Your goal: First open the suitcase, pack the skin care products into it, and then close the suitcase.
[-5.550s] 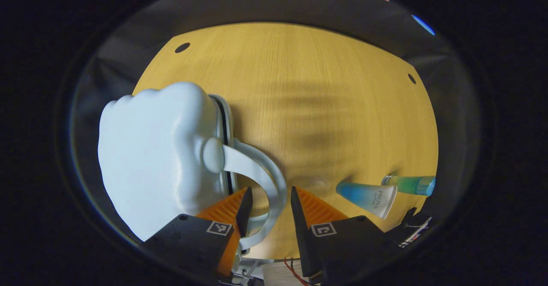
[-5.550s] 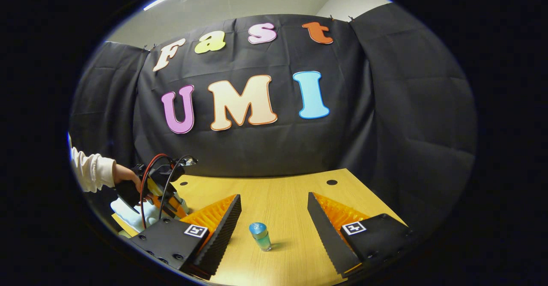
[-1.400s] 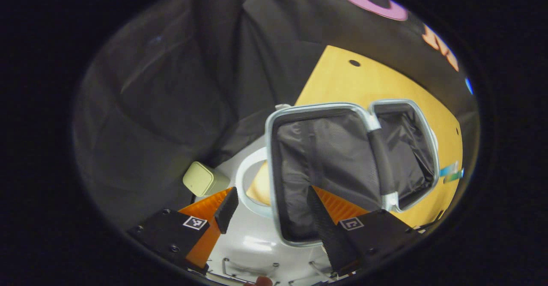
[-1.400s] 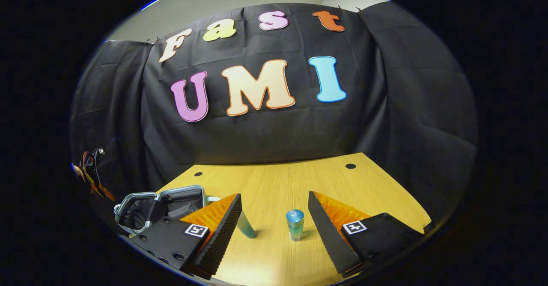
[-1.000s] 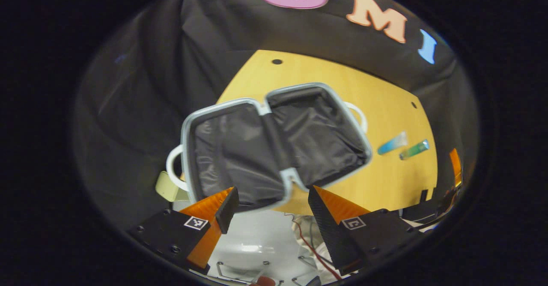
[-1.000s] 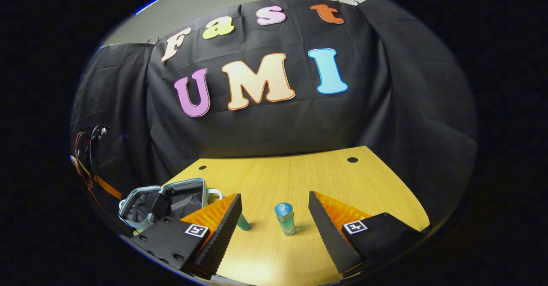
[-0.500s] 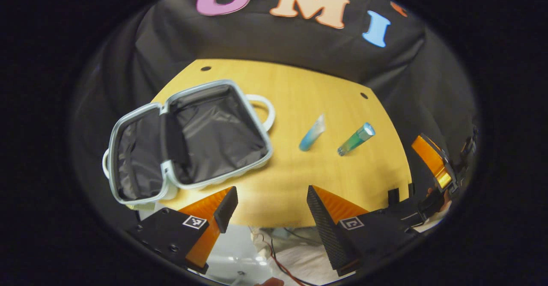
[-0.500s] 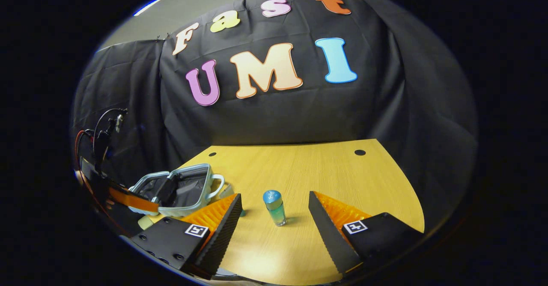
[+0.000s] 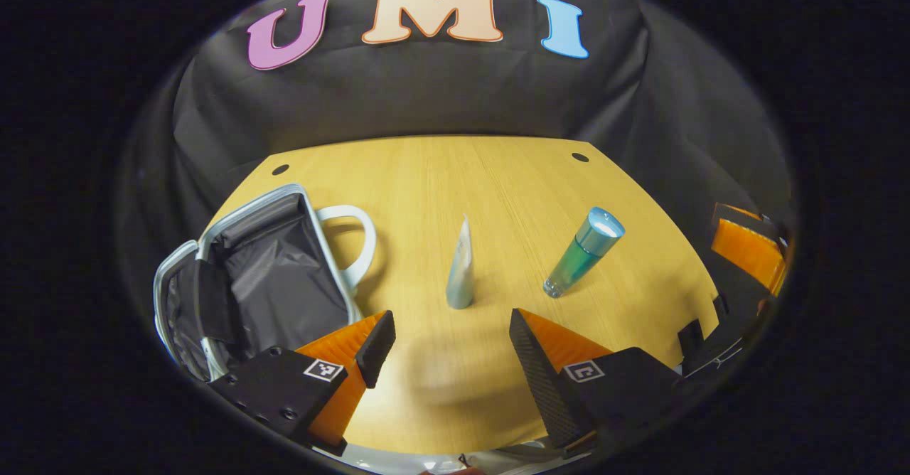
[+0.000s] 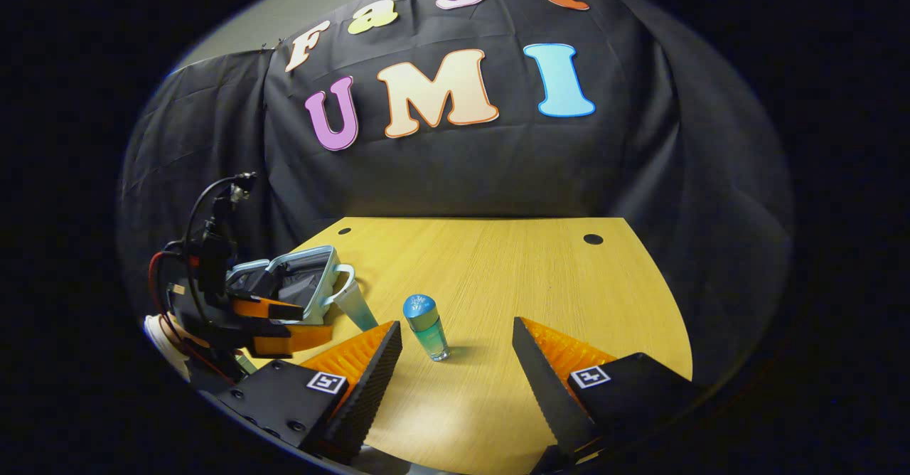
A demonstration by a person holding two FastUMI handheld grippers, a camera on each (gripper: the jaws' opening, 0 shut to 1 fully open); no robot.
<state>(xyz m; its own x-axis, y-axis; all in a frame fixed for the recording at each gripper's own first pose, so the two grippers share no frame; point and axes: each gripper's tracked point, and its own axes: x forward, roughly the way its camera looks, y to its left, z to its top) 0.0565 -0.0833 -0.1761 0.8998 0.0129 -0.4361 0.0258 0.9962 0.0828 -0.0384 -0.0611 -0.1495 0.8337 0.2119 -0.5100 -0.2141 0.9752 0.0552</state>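
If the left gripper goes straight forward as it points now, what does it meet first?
Probably the tube, standing cap-down on the table just ahead of the open left gripper, slightly left of centre between its fingers. Depth is unclear, so it might pass close beside it.

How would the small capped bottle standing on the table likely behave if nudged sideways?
The bottle is tall on a narrow base, so it would probably tip rather than slide. Being round, it could then roll across the smooth table. It looks light for its size.
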